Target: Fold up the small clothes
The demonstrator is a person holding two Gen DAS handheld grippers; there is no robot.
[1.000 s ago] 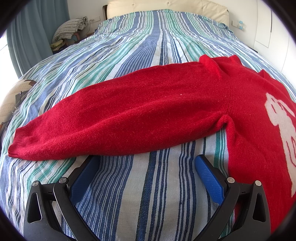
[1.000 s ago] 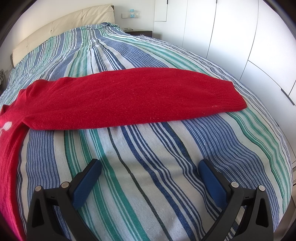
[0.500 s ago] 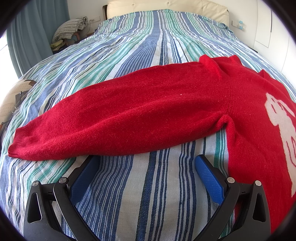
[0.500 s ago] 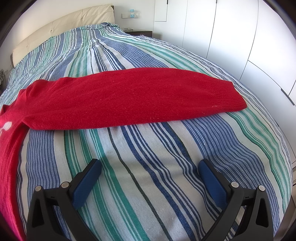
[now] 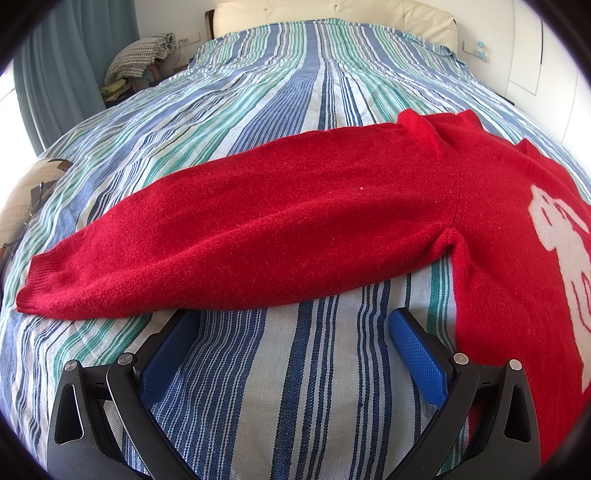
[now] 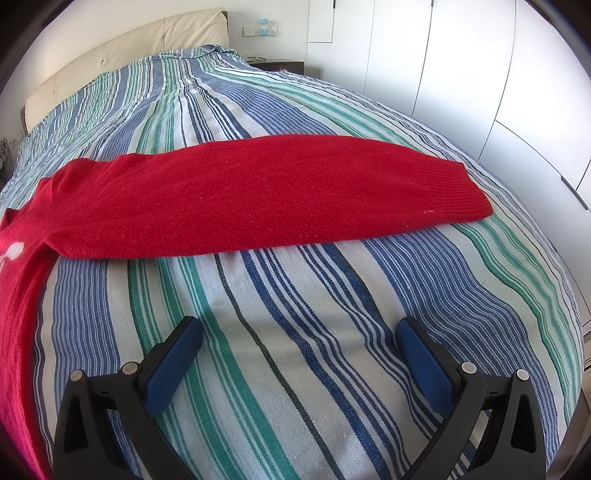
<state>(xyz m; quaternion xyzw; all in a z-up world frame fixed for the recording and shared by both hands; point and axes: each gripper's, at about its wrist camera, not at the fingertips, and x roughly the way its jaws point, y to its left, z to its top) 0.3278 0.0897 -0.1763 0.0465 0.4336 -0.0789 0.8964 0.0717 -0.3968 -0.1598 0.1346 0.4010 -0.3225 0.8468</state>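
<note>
A red knitted sweater with a white figure on its chest lies flat on the striped bed. In the left wrist view its one sleeve stretches to the left, cuff at the far left. My left gripper is open and empty, just in front of that sleeve's near edge; the left fingertip sits at or slightly under the edge. In the right wrist view the other sleeve stretches to the right, cuff at its end. My right gripper is open and empty over bare bedspread, short of the sleeve.
The bed's striped cover fills both views, with a cream headboard at the far end. White wardrobe doors stand along the right side. A curtain and a chair with piled cloth stand at the left.
</note>
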